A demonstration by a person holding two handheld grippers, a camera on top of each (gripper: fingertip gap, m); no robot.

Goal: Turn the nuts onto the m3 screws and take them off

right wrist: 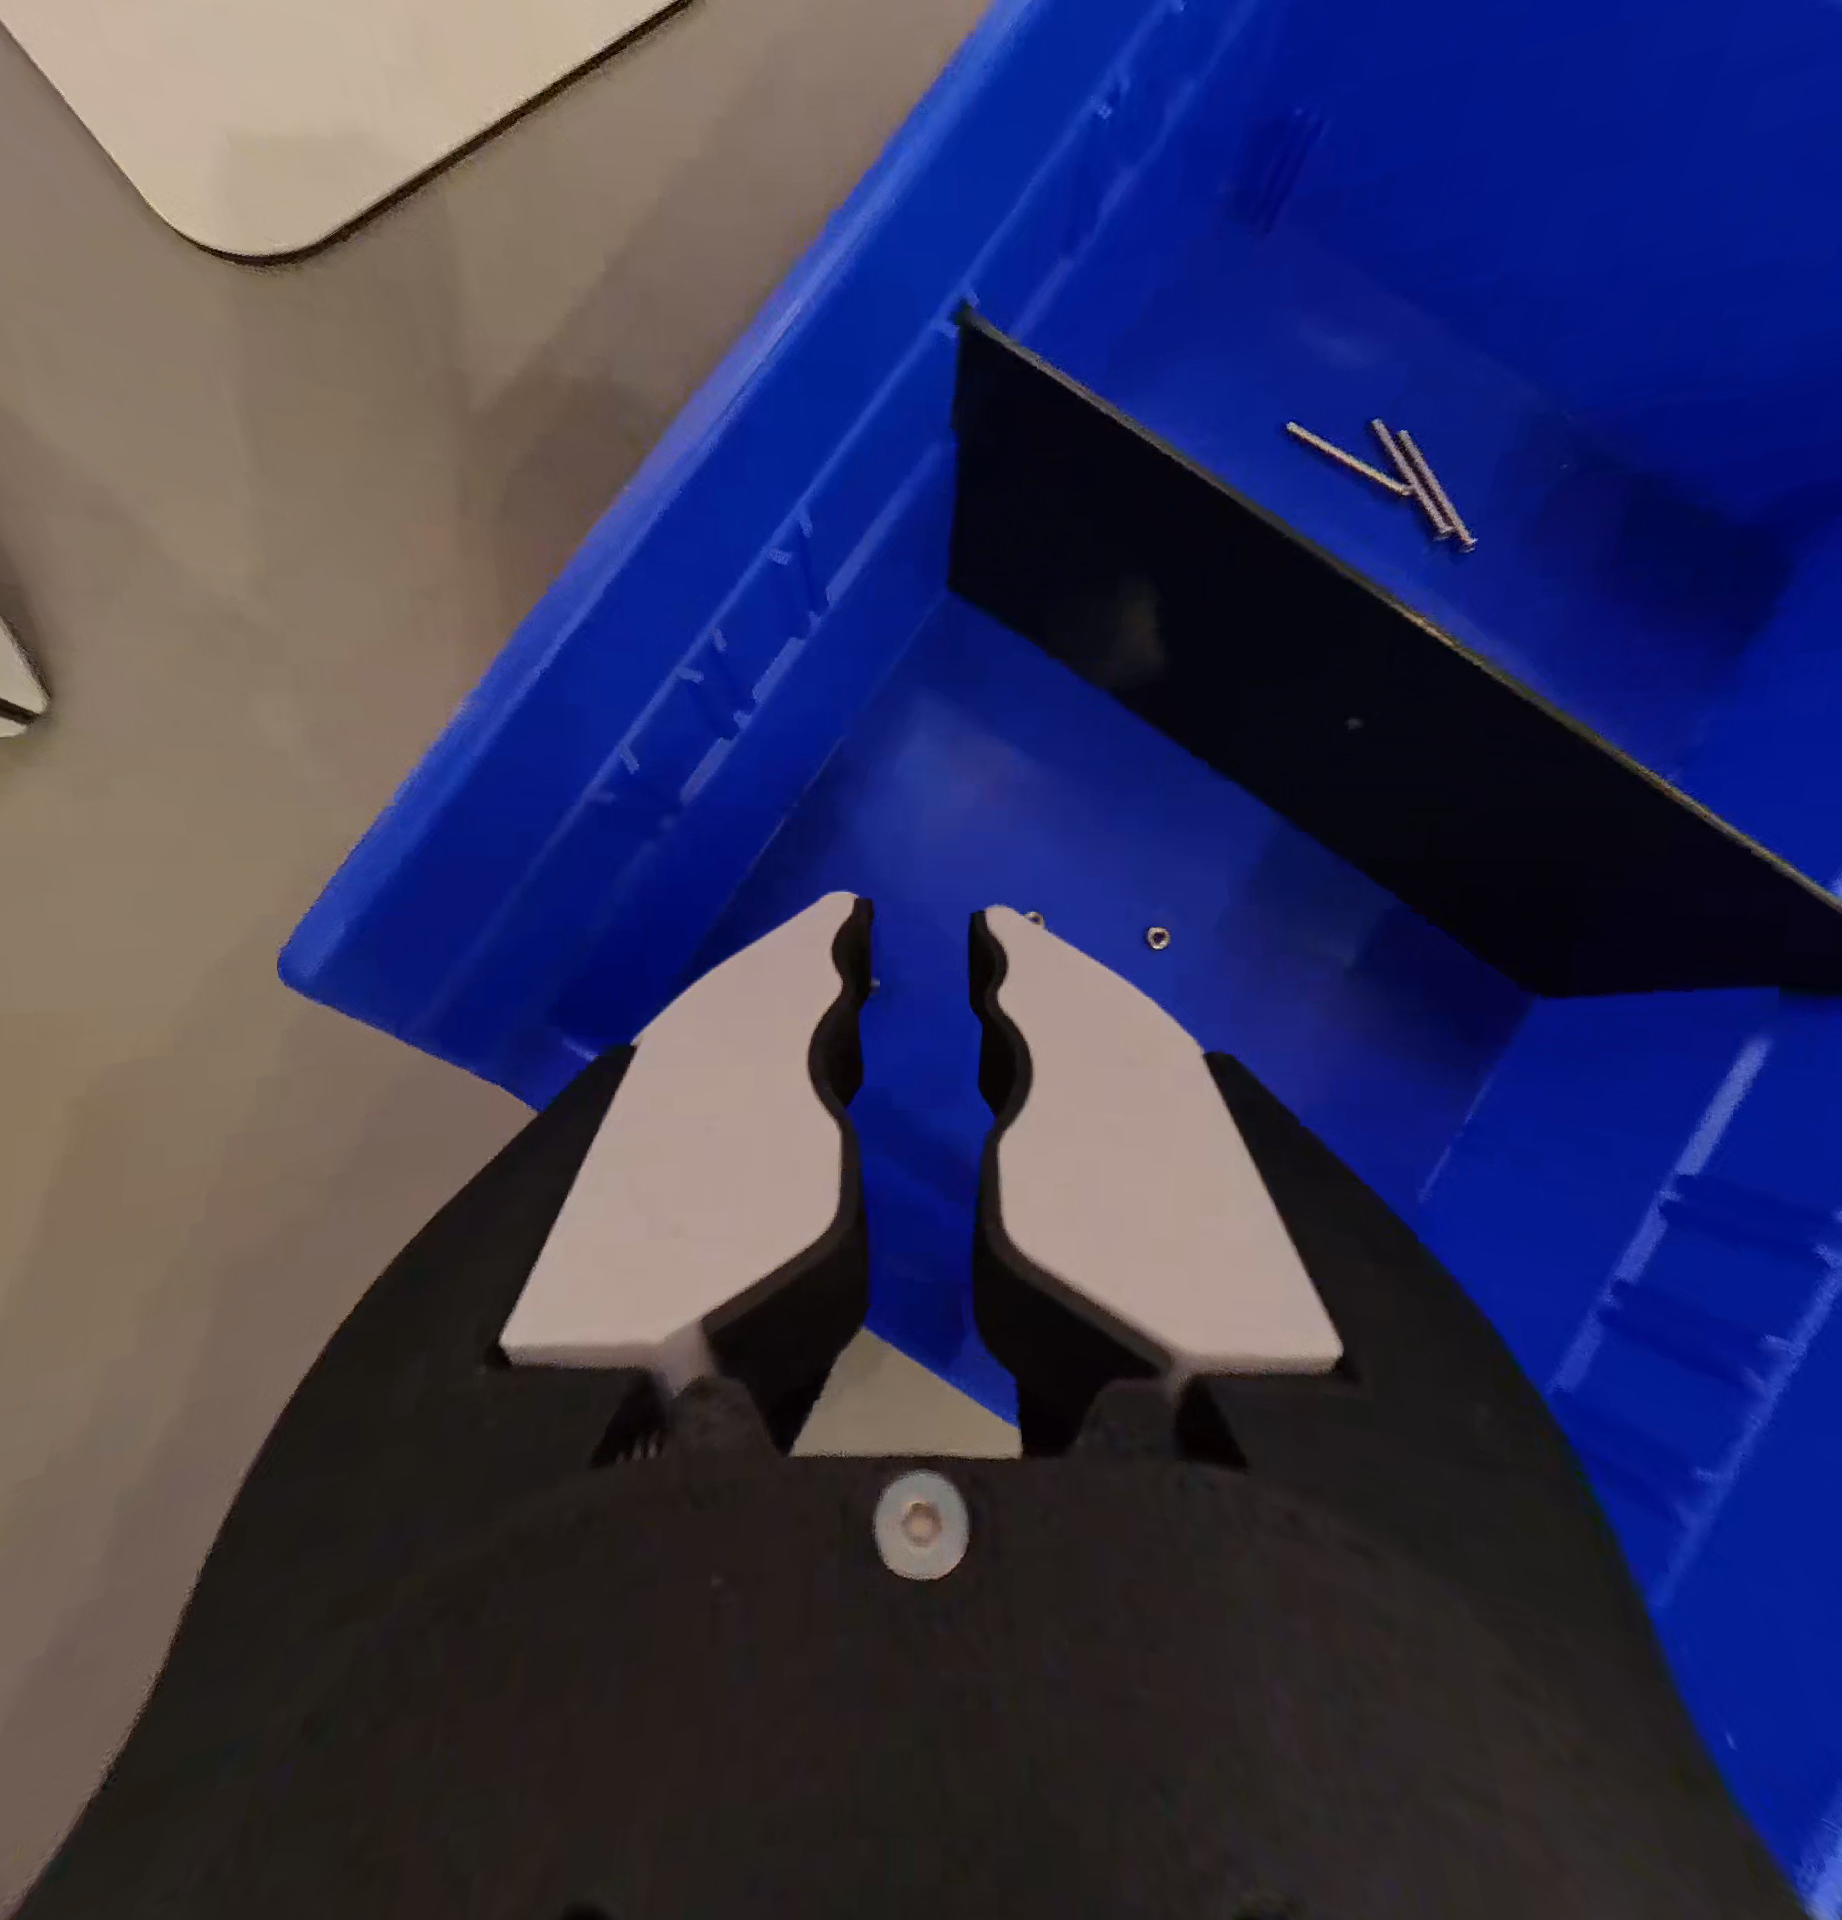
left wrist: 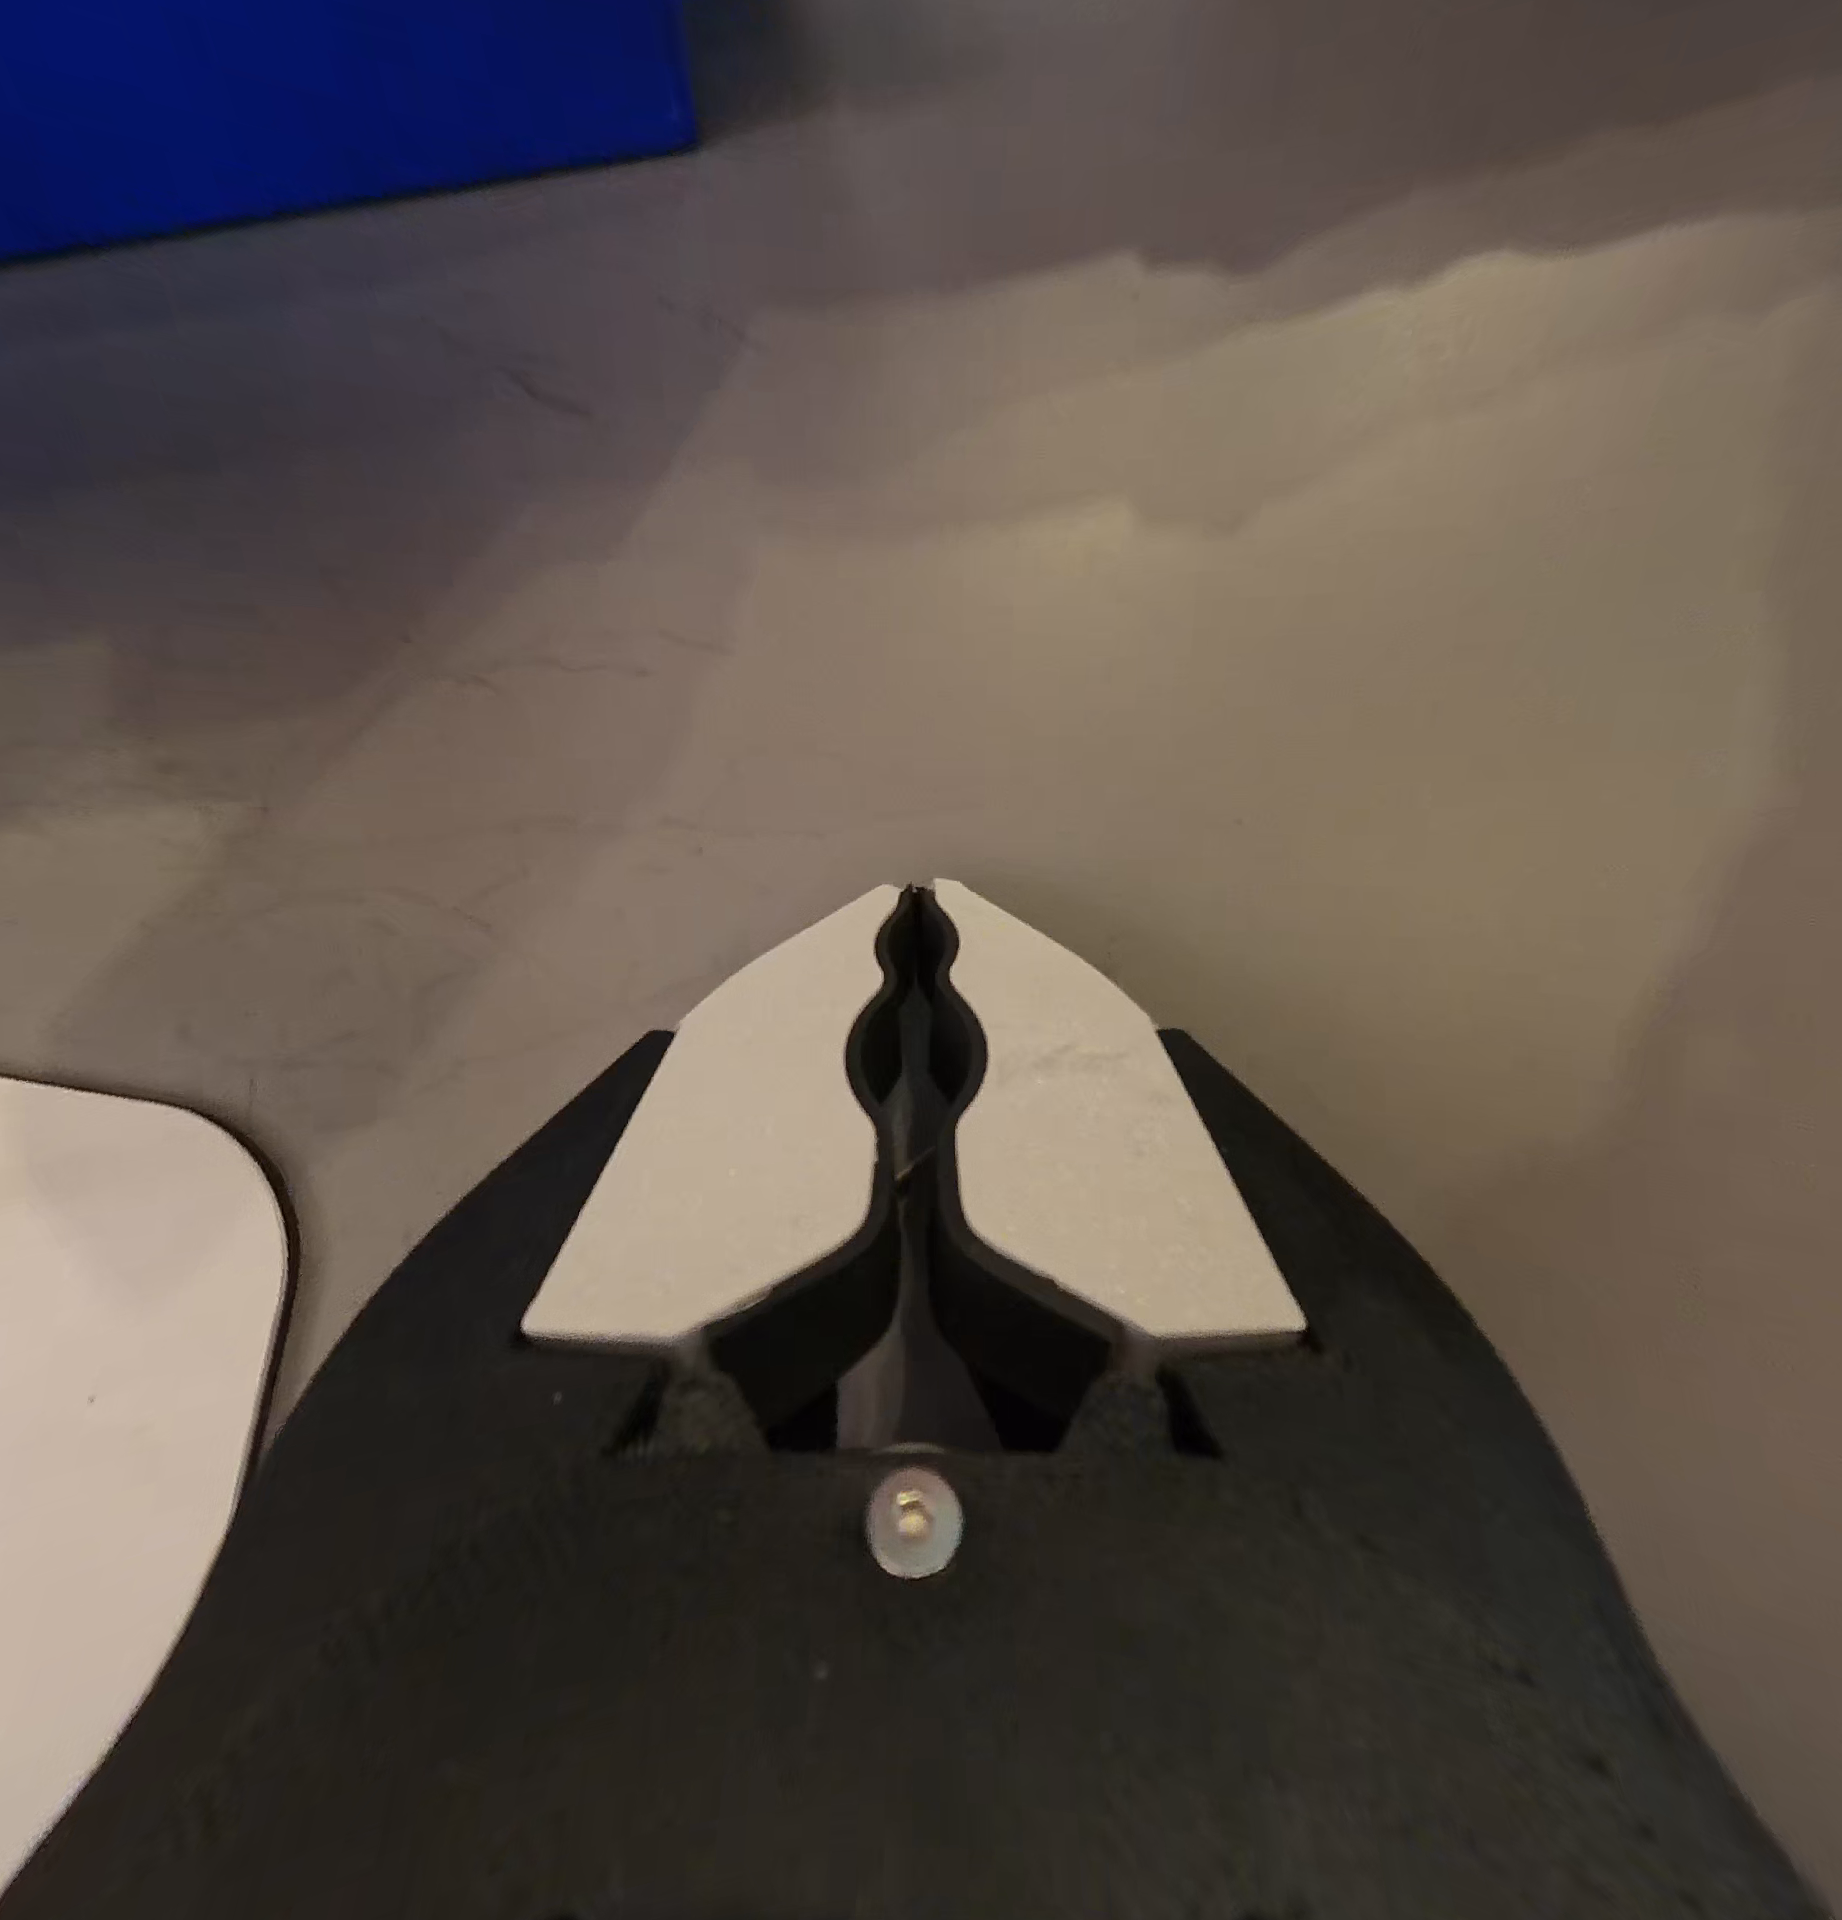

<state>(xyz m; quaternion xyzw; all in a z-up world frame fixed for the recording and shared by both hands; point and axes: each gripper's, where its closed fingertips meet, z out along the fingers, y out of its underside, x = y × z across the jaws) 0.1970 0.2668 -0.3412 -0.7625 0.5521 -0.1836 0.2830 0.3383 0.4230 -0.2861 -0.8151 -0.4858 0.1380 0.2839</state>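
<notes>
Blue bin [right wrist: 626,727] under parted right gripper [right wrist: 919,920]

The counter [left wrist: 1208,520] is a smooth, matt grey-beige surface with faint darker veining, like stone or laminate. The blue bin [right wrist: 605,831] looks like moulded plastic, slightly glossy, with raised ribs along its walls. Its divider [right wrist: 1364,686] is a thin black sheet with a dull sheen. The thin pins [right wrist: 1416,483] and the small rings [right wrist: 1158,938] look like bright metal. The white board [right wrist: 304,114] is smooth and matt, with a dark edge. Both grippers have coarse, matt black bodies, seemingly printed plastic; their fingers [right wrist: 730,1122] carry smooth matt pale faces and black inner pads.
</notes>
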